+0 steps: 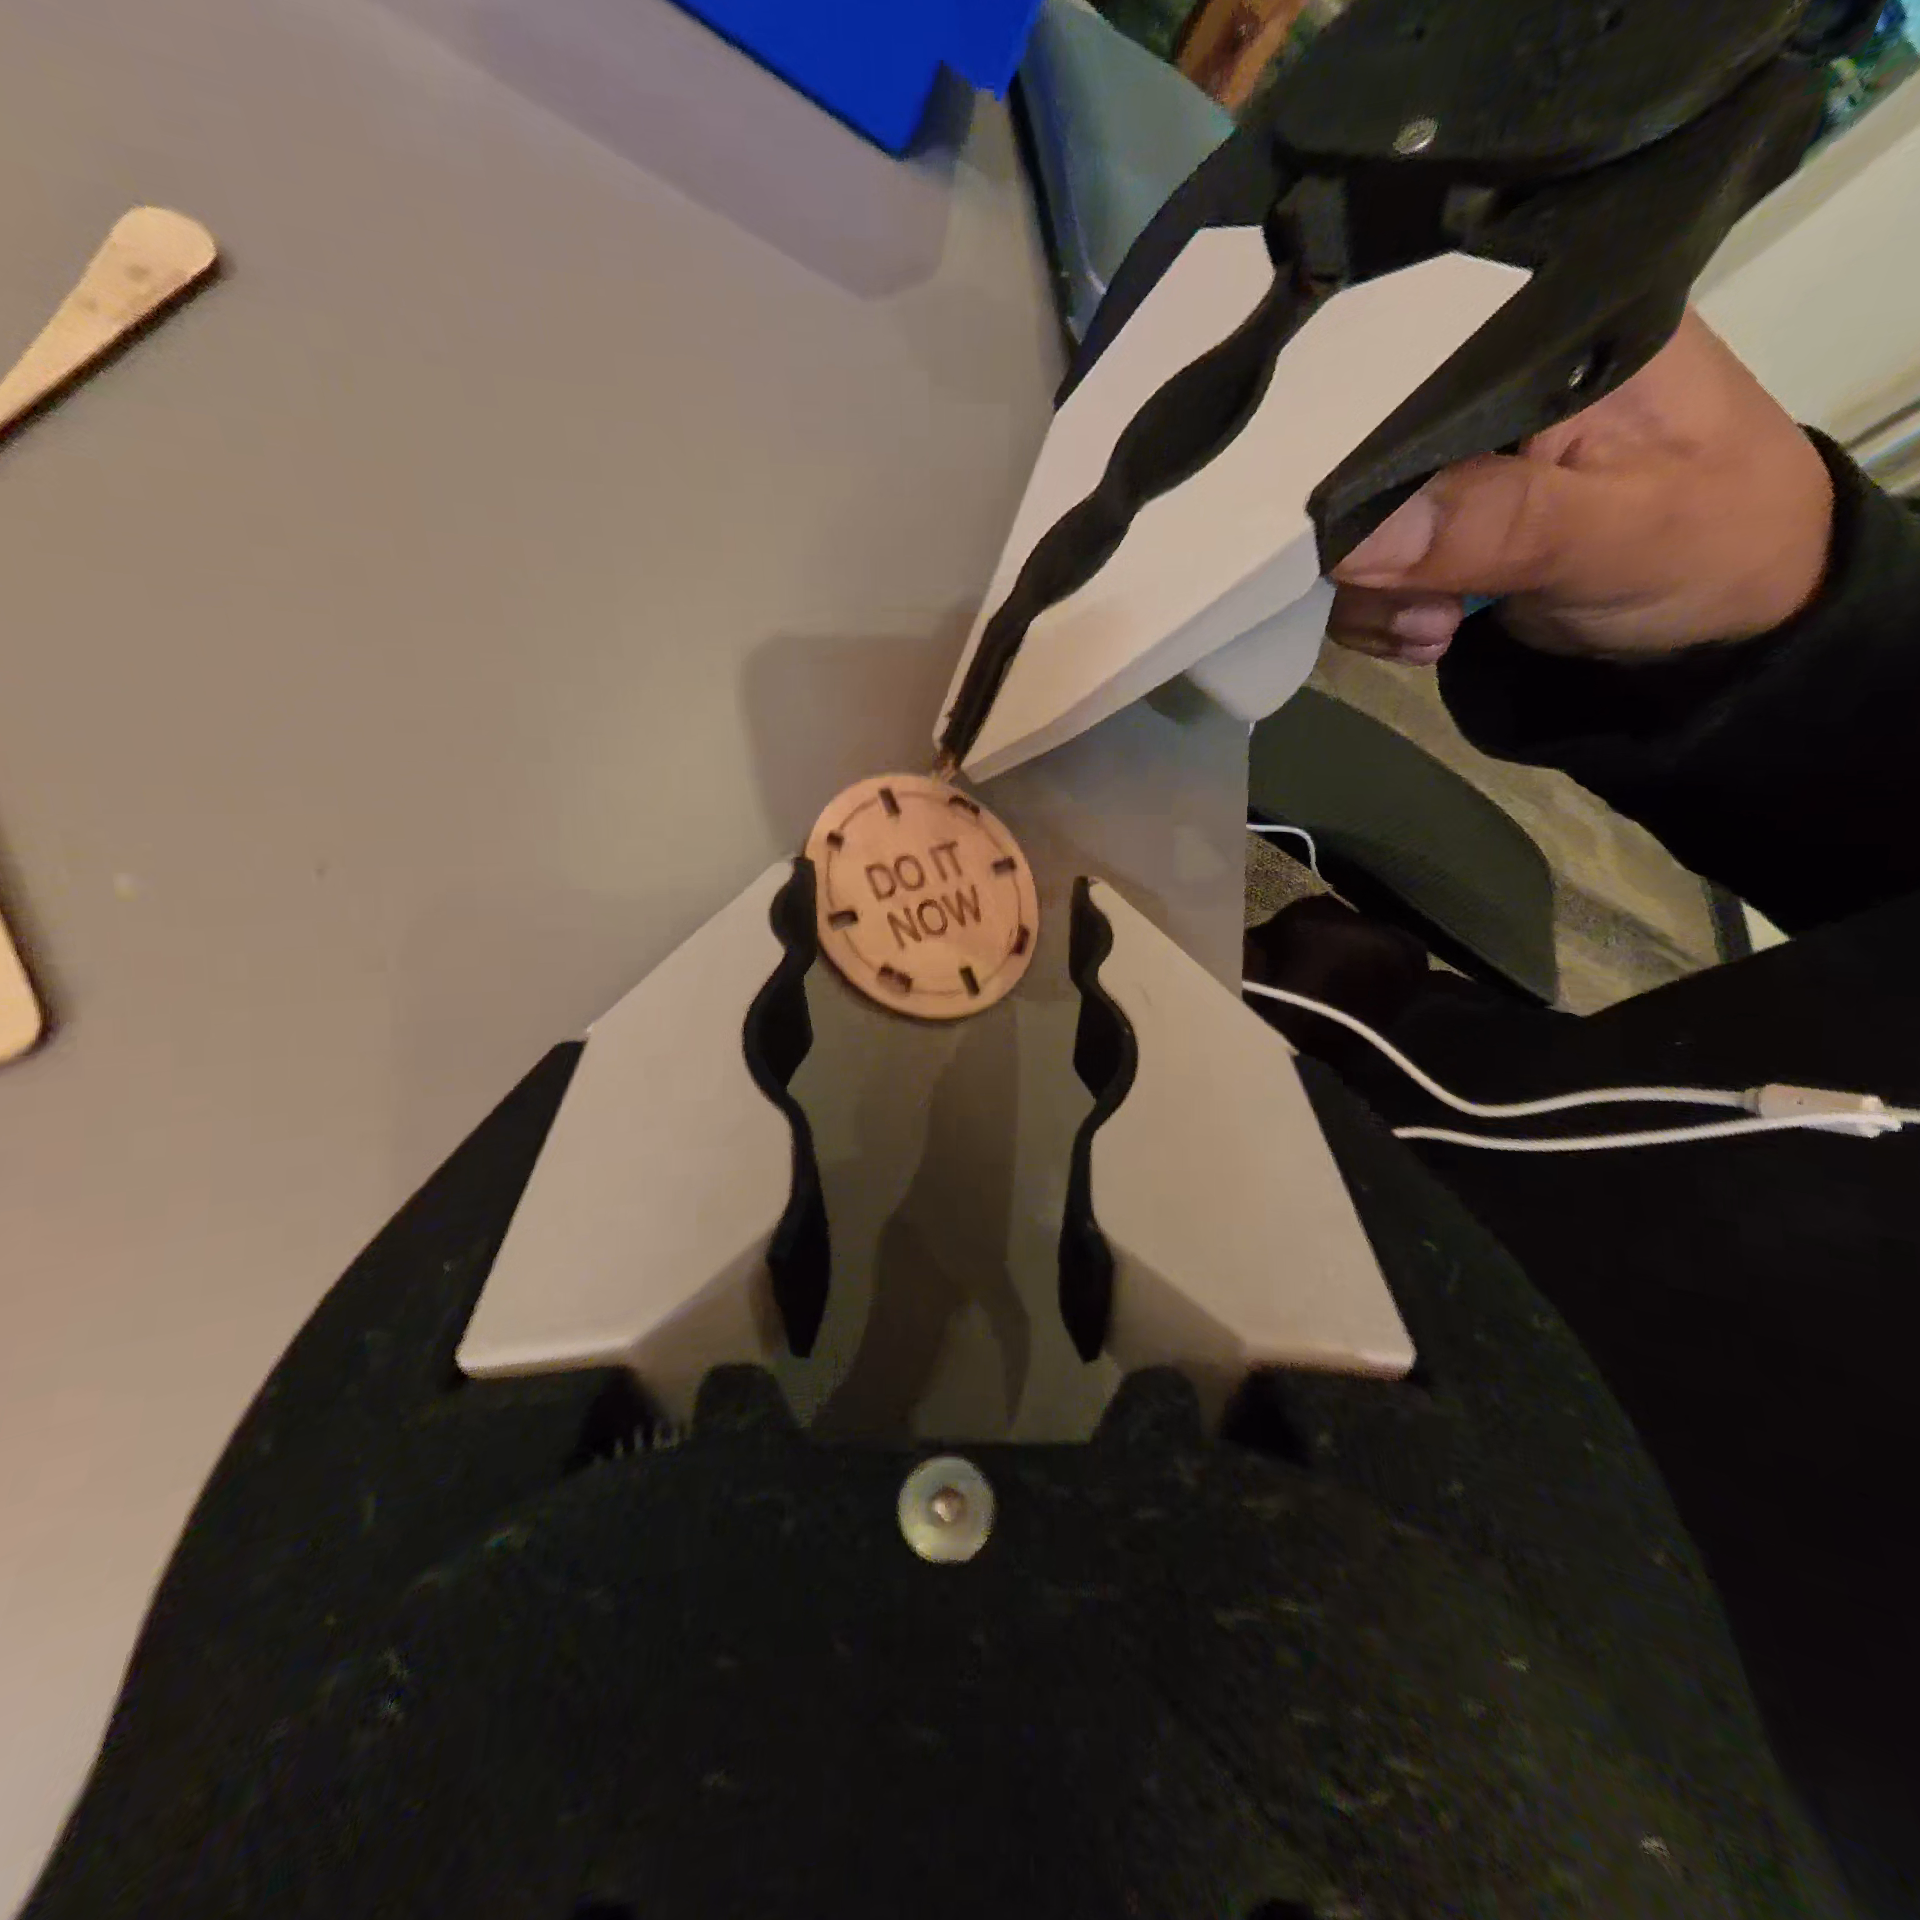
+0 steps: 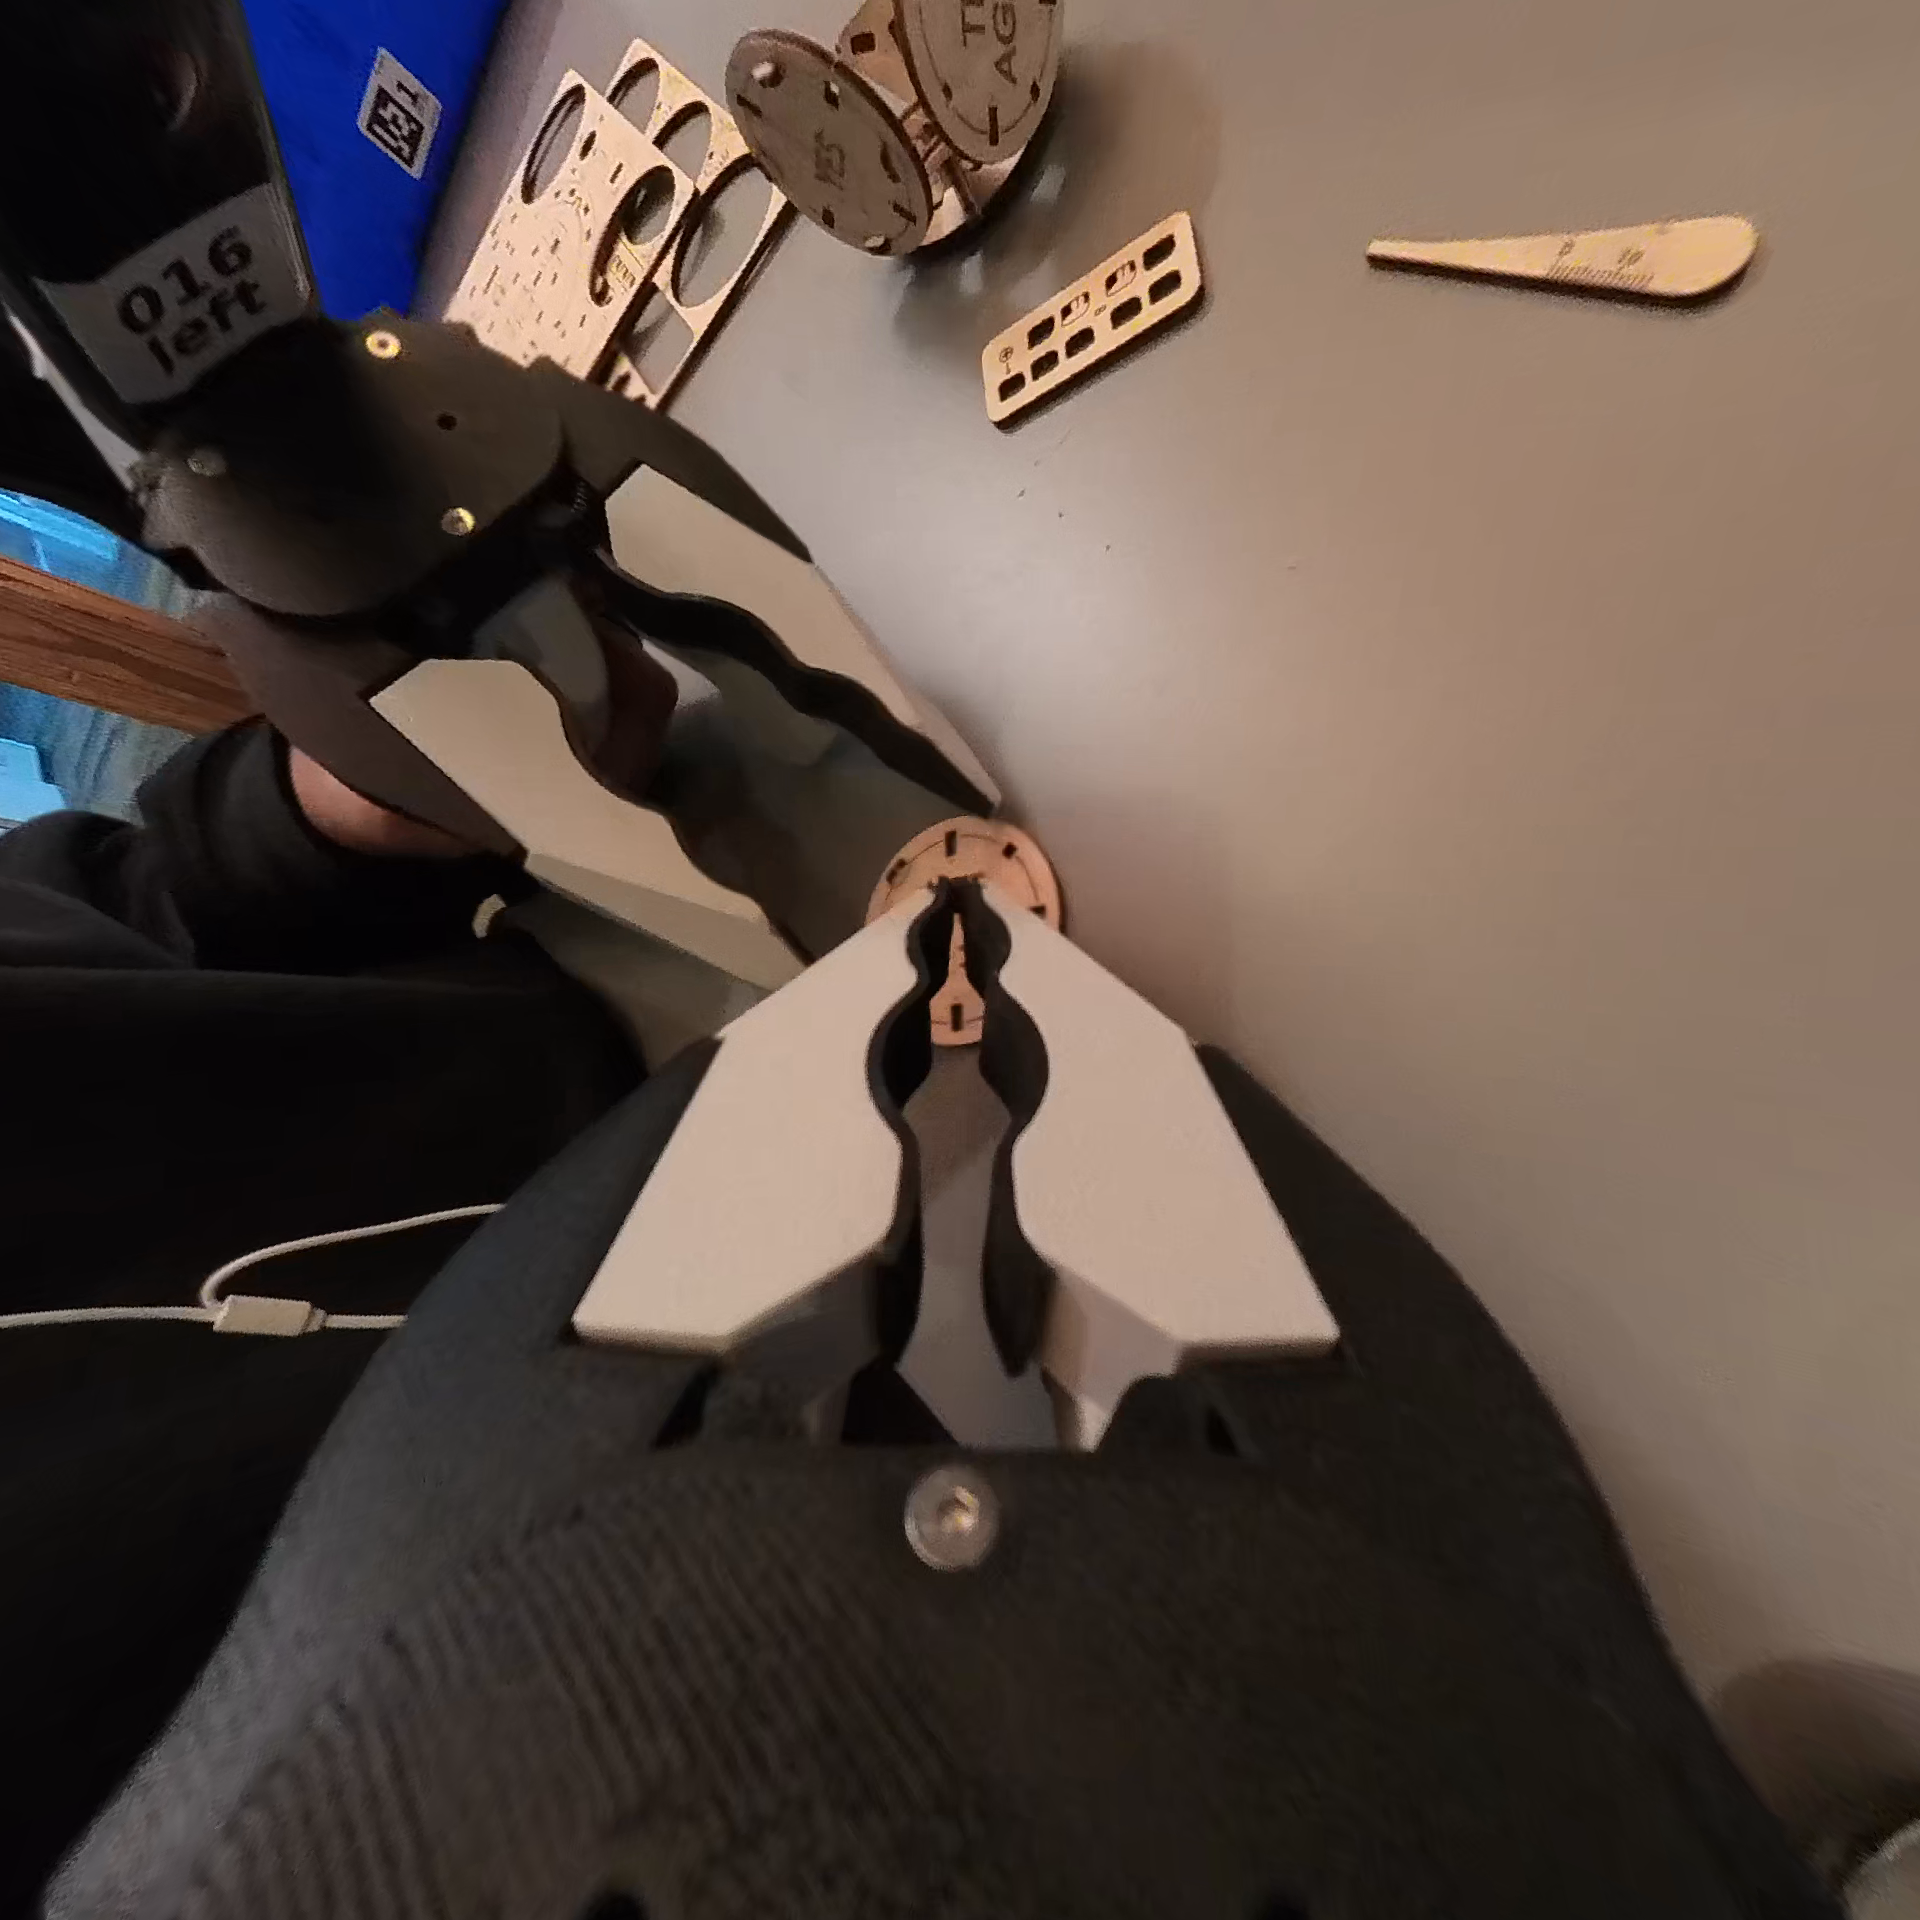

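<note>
Holding anything in your left tongs (image 1: 940, 883)?

No. My left tongs stand wide open, low over the grey table (image 1: 468, 623). The wooden disc (image 1: 923, 899) lies between their fingers, close against the left pad (image 1: 795, 904). There is a clear gap between the disc and the right-hand pad.

And the right tongs (image 2: 951, 883)?

My right tongs are closed, tip to tip, with nothing between the pads that I can see. From the left camera their joined tips touch the disc at its far rim. From their own camera the tips sit over the disc's face, and the disc shows through the wavy gaps between the fingers. I cannot tell whether they press down on it or only rest there.

Where is the disc on the table?

It is near the table's edge on my side. It has small slots round its border and engraved writing in the middle.

What else is around?

Well away from both tongs lies a flat wooden stick (image 2: 1558, 260) with a rounded end. Near it is a small slotted wooden plate (image 2: 1091, 322). Farther back stands a part-built model (image 2: 894, 125) made of similar discs, beside cut-out wooden sheets (image 2: 613, 208). A blue box (image 2: 343, 104) sits at the far edge, and a white cable (image 1: 1558, 1117) trails off the table by my dark sleeve.
</note>
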`<state>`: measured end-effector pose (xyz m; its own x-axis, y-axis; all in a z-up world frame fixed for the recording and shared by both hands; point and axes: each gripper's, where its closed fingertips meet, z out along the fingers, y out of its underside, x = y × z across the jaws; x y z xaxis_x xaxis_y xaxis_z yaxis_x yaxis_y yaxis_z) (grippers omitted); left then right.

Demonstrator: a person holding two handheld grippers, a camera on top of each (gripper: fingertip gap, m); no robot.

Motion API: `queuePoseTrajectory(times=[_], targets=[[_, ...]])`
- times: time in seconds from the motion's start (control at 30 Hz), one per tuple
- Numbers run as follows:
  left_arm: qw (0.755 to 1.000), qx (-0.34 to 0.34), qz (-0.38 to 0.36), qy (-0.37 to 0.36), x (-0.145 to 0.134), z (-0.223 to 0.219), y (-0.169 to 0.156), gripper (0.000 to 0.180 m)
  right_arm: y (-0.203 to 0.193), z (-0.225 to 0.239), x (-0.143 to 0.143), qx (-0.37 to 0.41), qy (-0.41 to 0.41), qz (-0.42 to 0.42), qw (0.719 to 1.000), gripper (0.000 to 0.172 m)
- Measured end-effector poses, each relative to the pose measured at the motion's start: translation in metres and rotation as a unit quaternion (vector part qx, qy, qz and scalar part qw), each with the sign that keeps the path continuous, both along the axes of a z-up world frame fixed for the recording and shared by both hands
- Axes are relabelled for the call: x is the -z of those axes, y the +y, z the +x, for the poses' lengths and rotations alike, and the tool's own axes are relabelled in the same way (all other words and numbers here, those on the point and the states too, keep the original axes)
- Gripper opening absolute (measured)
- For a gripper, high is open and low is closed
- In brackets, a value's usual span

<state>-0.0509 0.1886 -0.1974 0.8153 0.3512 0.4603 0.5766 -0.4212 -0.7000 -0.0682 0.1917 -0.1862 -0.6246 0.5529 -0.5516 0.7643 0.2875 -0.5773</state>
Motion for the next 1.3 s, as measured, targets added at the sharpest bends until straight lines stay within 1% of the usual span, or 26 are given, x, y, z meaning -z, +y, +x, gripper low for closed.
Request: queuePoseTrajectory(times=[0.07, 0.13, 0.2, 0.23, 0.27, 0.33, 0.43, 0.47, 0.53, 0.57, 0.6, 0.67, 0.73, 0.8, 0.9, 1.03, 1.3], targets=[[1.0, 0.018, 0.015, 0.009, -0.008, -0.001, 0.007, 0.046, 0.002, -0.002, -0.002, 0.0, 0.009, 0.011, 1.0, 0.0], [0.997, 0.023, 0.054, 0.044, -0.03, -0.001, 0.009, 0.043, 0.004, -0.004, -0.004, -0.004, 0.021, 0.026, 0.999, 0.0], [0.994, 0.01, 0.07, 0.083, -0.046, -0.002, 0.004, 0.03, 0.005, -0.003, -0.005, -0.021, 0.039, 0.048, 0.998, 0.0], [0.993, 0.0, 0.063, 0.1, -0.047, -0.004, 0.0, 0.022, 0.005, -0.004, -0.004, -0.032, 0.049, 0.063, 0.996, 0.0], [0.992, -0.012, 0.049, 0.115, -0.044, -0.006, -0.004, 0.012, 0.005, -0.004, -0.004, -0.047, 0.062, 0.081, 0.994, 0.0], [0.989, -0.036, 0.008, 0.143, -0.032, -0.01, -0.01, 0.0, 0.005, -0.009, -0.001, -0.08, 0.095, 0.121, 0.985, 0.0], [0.978, -0.043, -0.065, 0.196, -0.012, -0.01, -0.01, 0.0, 0.002, -0.015, 0.002, -0.142, 0.134, 0.171, 0.966, 0.0], [0.968, -0.046, -0.095, 0.227, -0.007, -0.01, -0.01, 0.0, 0.001, -0.016, 0.003, -0.166, 0.142, 0.184, 0.958, 0.0], [0.938, -0.058, -0.158, 0.303, -0.003, -0.017, -0.01, 0.0, -0.001, -0.015, 0.005, -0.217, 0.156, 0.205, 0.942, 0.0], [0.924, -0.06, -0.181, 0.332, -0.002, -0.018, -0.009, 0.0, -0.001, -0.014, 0.008, -0.241, 0.16, 0.215, 0.933, 0.0], [0.916, -0.056, -0.193, 0.347, 0.0, -0.017, -0.005, 0.0, -0.003, -0.011, 0.009, -0.269, 0.159, 0.217, 0.925, 0.0], [0.917, -0.045, -0.198, 0.345, 0.005, -0.009, 0.005, 0.0, -0.008, -0.005, 0.011, -0.309, 0.149, 0.202, 0.917, 0.0], [0.912, -0.043, -0.215, 0.347, 0.011, -0.006, 0.004, 0.0, -0.01, -0.004, 0.015, -0.329, 0.128, 0.205, 0.913, 0.0], [0.905, -0.044, -0.227, 0.356, 0.013, -0.008, 0.002, 0.0, -0.009, -0.006, 0.019, -0.344, 0.12, 0.232, 0.902, 0.0], [0.906, -0.042, -0.226, 0.356, 0.013, -0.008, 0.002, 0.0, -0.007, -0.006, 0.023, -0.366, 0.122, 0.276, 0.88, 0.0], [0.904, -0.037, -0.226, 0.361, 0.013, -0.007, 0.002, 0.0, -0.006, -0.006, 0.022, -0.383, 0.116, 0.31, 0.862, 0.0], [0.907, -0.033, -0.221, 0.356, 0.013, -0.007, 0.002, 0.0, -0.011, -0.005, 0.023, -0.403, 0.101, 0.353, 0.838, 0.0]])
